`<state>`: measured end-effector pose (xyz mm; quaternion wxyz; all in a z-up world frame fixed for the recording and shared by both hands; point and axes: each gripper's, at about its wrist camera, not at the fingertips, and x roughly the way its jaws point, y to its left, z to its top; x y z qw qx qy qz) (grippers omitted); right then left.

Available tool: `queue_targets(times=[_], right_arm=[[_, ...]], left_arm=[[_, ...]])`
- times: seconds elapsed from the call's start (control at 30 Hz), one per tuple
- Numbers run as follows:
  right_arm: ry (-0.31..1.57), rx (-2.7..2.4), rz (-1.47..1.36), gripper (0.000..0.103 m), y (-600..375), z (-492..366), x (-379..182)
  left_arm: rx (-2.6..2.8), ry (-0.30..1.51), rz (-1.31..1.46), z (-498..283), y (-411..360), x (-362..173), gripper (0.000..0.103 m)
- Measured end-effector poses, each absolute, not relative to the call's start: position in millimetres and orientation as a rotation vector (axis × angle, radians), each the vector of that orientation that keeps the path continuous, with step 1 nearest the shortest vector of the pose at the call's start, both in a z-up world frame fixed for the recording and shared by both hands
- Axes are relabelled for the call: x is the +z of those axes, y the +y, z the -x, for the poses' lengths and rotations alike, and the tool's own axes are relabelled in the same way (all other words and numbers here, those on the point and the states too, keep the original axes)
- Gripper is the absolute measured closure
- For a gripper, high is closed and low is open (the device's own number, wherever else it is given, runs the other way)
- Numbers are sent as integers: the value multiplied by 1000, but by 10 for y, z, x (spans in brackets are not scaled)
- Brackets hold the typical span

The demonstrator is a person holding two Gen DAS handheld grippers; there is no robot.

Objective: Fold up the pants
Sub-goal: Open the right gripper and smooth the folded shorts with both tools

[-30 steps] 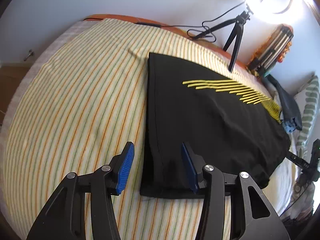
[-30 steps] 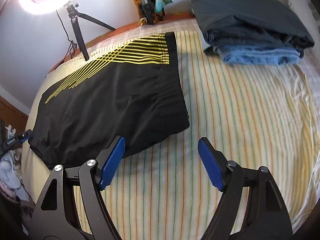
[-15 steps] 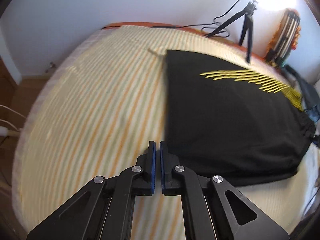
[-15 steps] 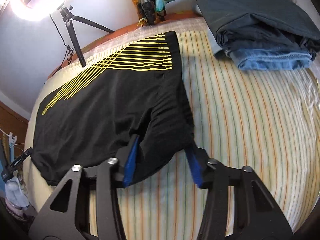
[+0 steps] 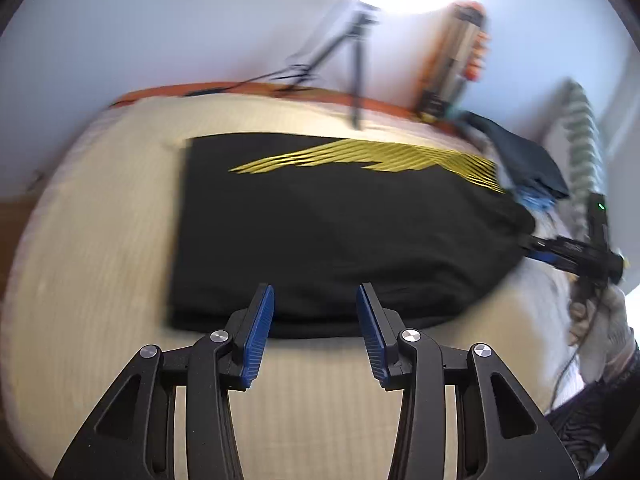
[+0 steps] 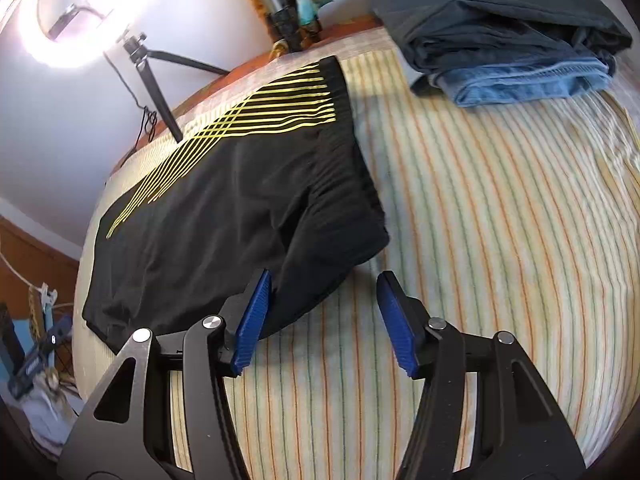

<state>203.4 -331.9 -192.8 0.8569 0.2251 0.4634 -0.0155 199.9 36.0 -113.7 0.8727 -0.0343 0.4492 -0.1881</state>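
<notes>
Black pants [image 5: 340, 232] with yellow stripes lie folded flat on the striped bed; they also show in the right wrist view [image 6: 240, 216]. My left gripper [image 5: 314, 332] is open and empty, at the near edge of the pants. My right gripper [image 6: 324, 316] is open and empty at the waistband corner, its left finger over the cloth edge. In the blurred left wrist view my right gripper [image 5: 568, 252] shows at the pants' far right end.
A stack of folded dark and blue denim clothes [image 6: 508, 36] lies at the bed's far right. A ring light on a tripod [image 6: 76, 16] stands behind the bed by the wall. The striped bedsheet [image 6: 480, 220] stretches to the right of the pants.
My left gripper was shut half a second ago and is now open, shifted right along the near edge. My right gripper opened and let go of the waistband corner.
</notes>
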Motion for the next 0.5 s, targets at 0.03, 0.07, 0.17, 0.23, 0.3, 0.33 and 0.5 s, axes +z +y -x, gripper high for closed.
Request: queue_targets(times=[0.03, 0.07, 0.17, 0.23, 0.3, 0.33, 0.5], right_arm=[[973, -36, -486, 41, -3341, -2028, -1931], [970, -36, -511, 40, -3376, -2020, -1934], [967, -26, -552, 40, -3433, -2019, -1943], [969, -15, -557, 40, -3430, -2030, -1954], [970, -8, -546, 40, -3405, -2043, -1965], [970, -5, -542, 40, -3392, -2050, -1965], [964, 26, -529, 63, -3363, -2107, -1971]], left_arm=[[-419, 935, 61, -2007, 255, -1119, 62], [-451, 931, 40, -2022, 98, -1104, 62], [-506, 929, 3, -2107, -211, -1118, 62], [-540, 944, -25, -2213, -393, -1191, 62], [-568, 977, -47, -2219, -512, -1289, 70], [-579, 995, -66, -2211, -551, -1344, 74], [-591, 1040, -191, -1993, -603, -1597, 85]])
